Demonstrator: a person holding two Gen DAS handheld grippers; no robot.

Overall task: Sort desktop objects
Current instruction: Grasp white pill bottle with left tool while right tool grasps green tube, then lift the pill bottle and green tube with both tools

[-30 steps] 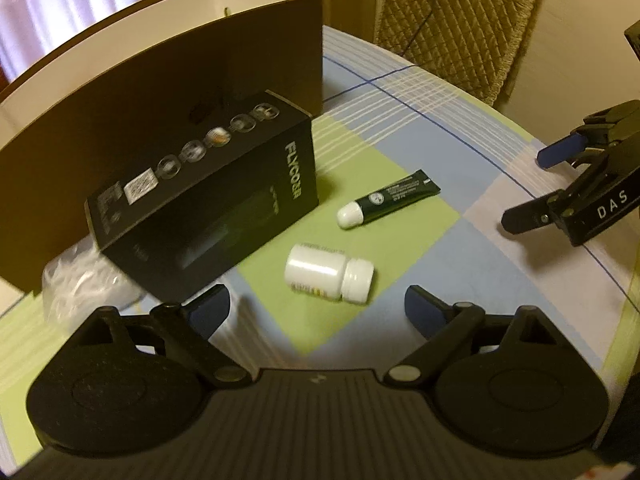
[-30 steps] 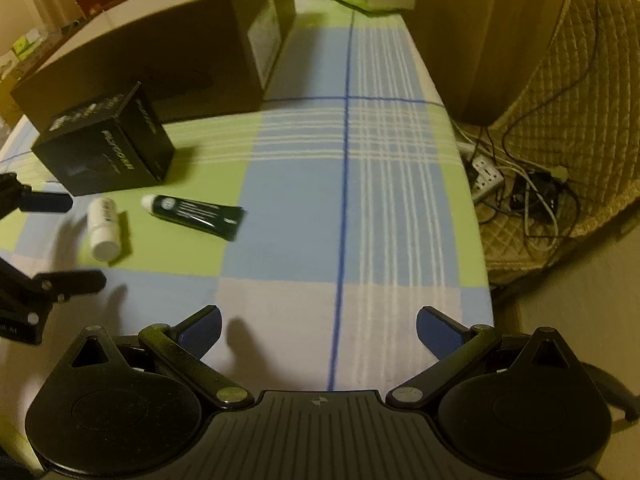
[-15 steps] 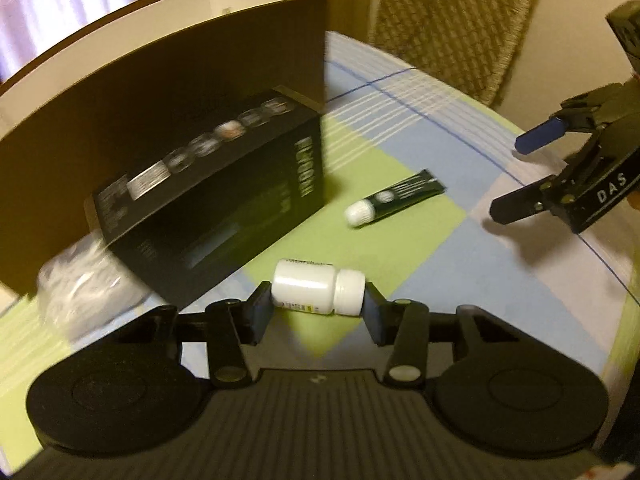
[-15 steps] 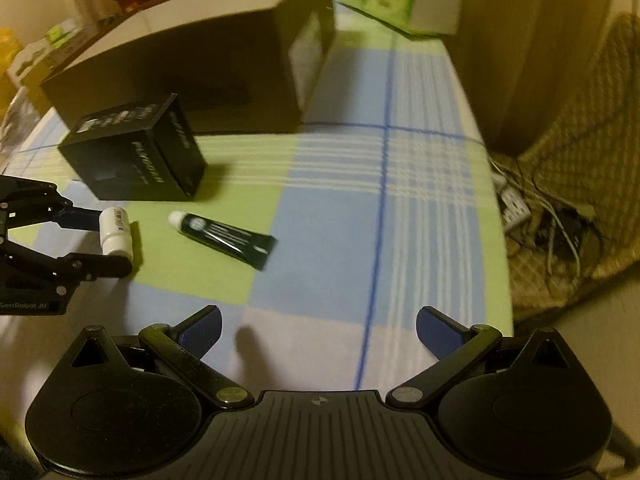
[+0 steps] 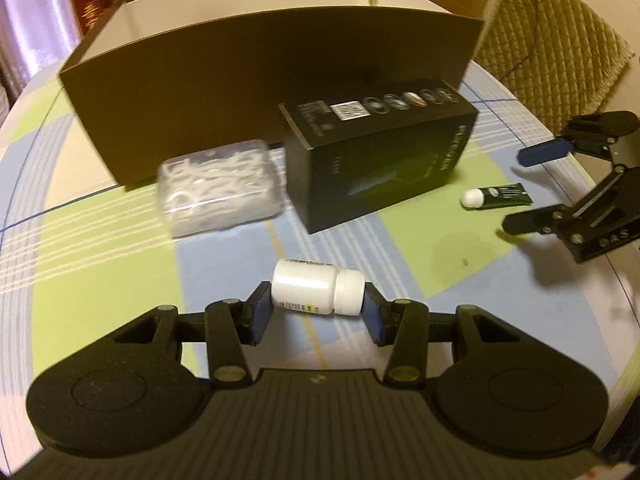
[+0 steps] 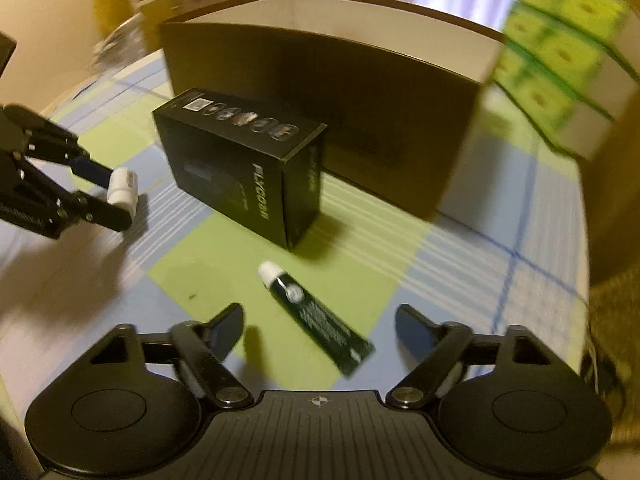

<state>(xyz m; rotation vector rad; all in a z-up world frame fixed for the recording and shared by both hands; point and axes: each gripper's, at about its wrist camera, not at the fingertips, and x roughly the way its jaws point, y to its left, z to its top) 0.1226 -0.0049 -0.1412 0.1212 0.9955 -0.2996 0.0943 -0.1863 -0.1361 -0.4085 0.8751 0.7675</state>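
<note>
On the checked tablecloth (image 5: 120, 264) there is one big brown open box (image 5: 272, 80), one black carton (image 5: 380, 160) in front of it, one clear plastic container (image 5: 220, 188), one dark green tube (image 6: 316, 320) and one white bottle (image 5: 318, 287). The left gripper (image 5: 318, 312) is closed on the bottle, one finger at each end. The right gripper (image 6: 320, 328) is open, and the tube lies between its fingers.

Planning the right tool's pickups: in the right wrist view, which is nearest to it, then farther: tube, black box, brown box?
1. Dark green tube, lying between the open right tool's fingers.
2. Black box, beyond, slightly left.
3. Big brown box, at the back.
</note>
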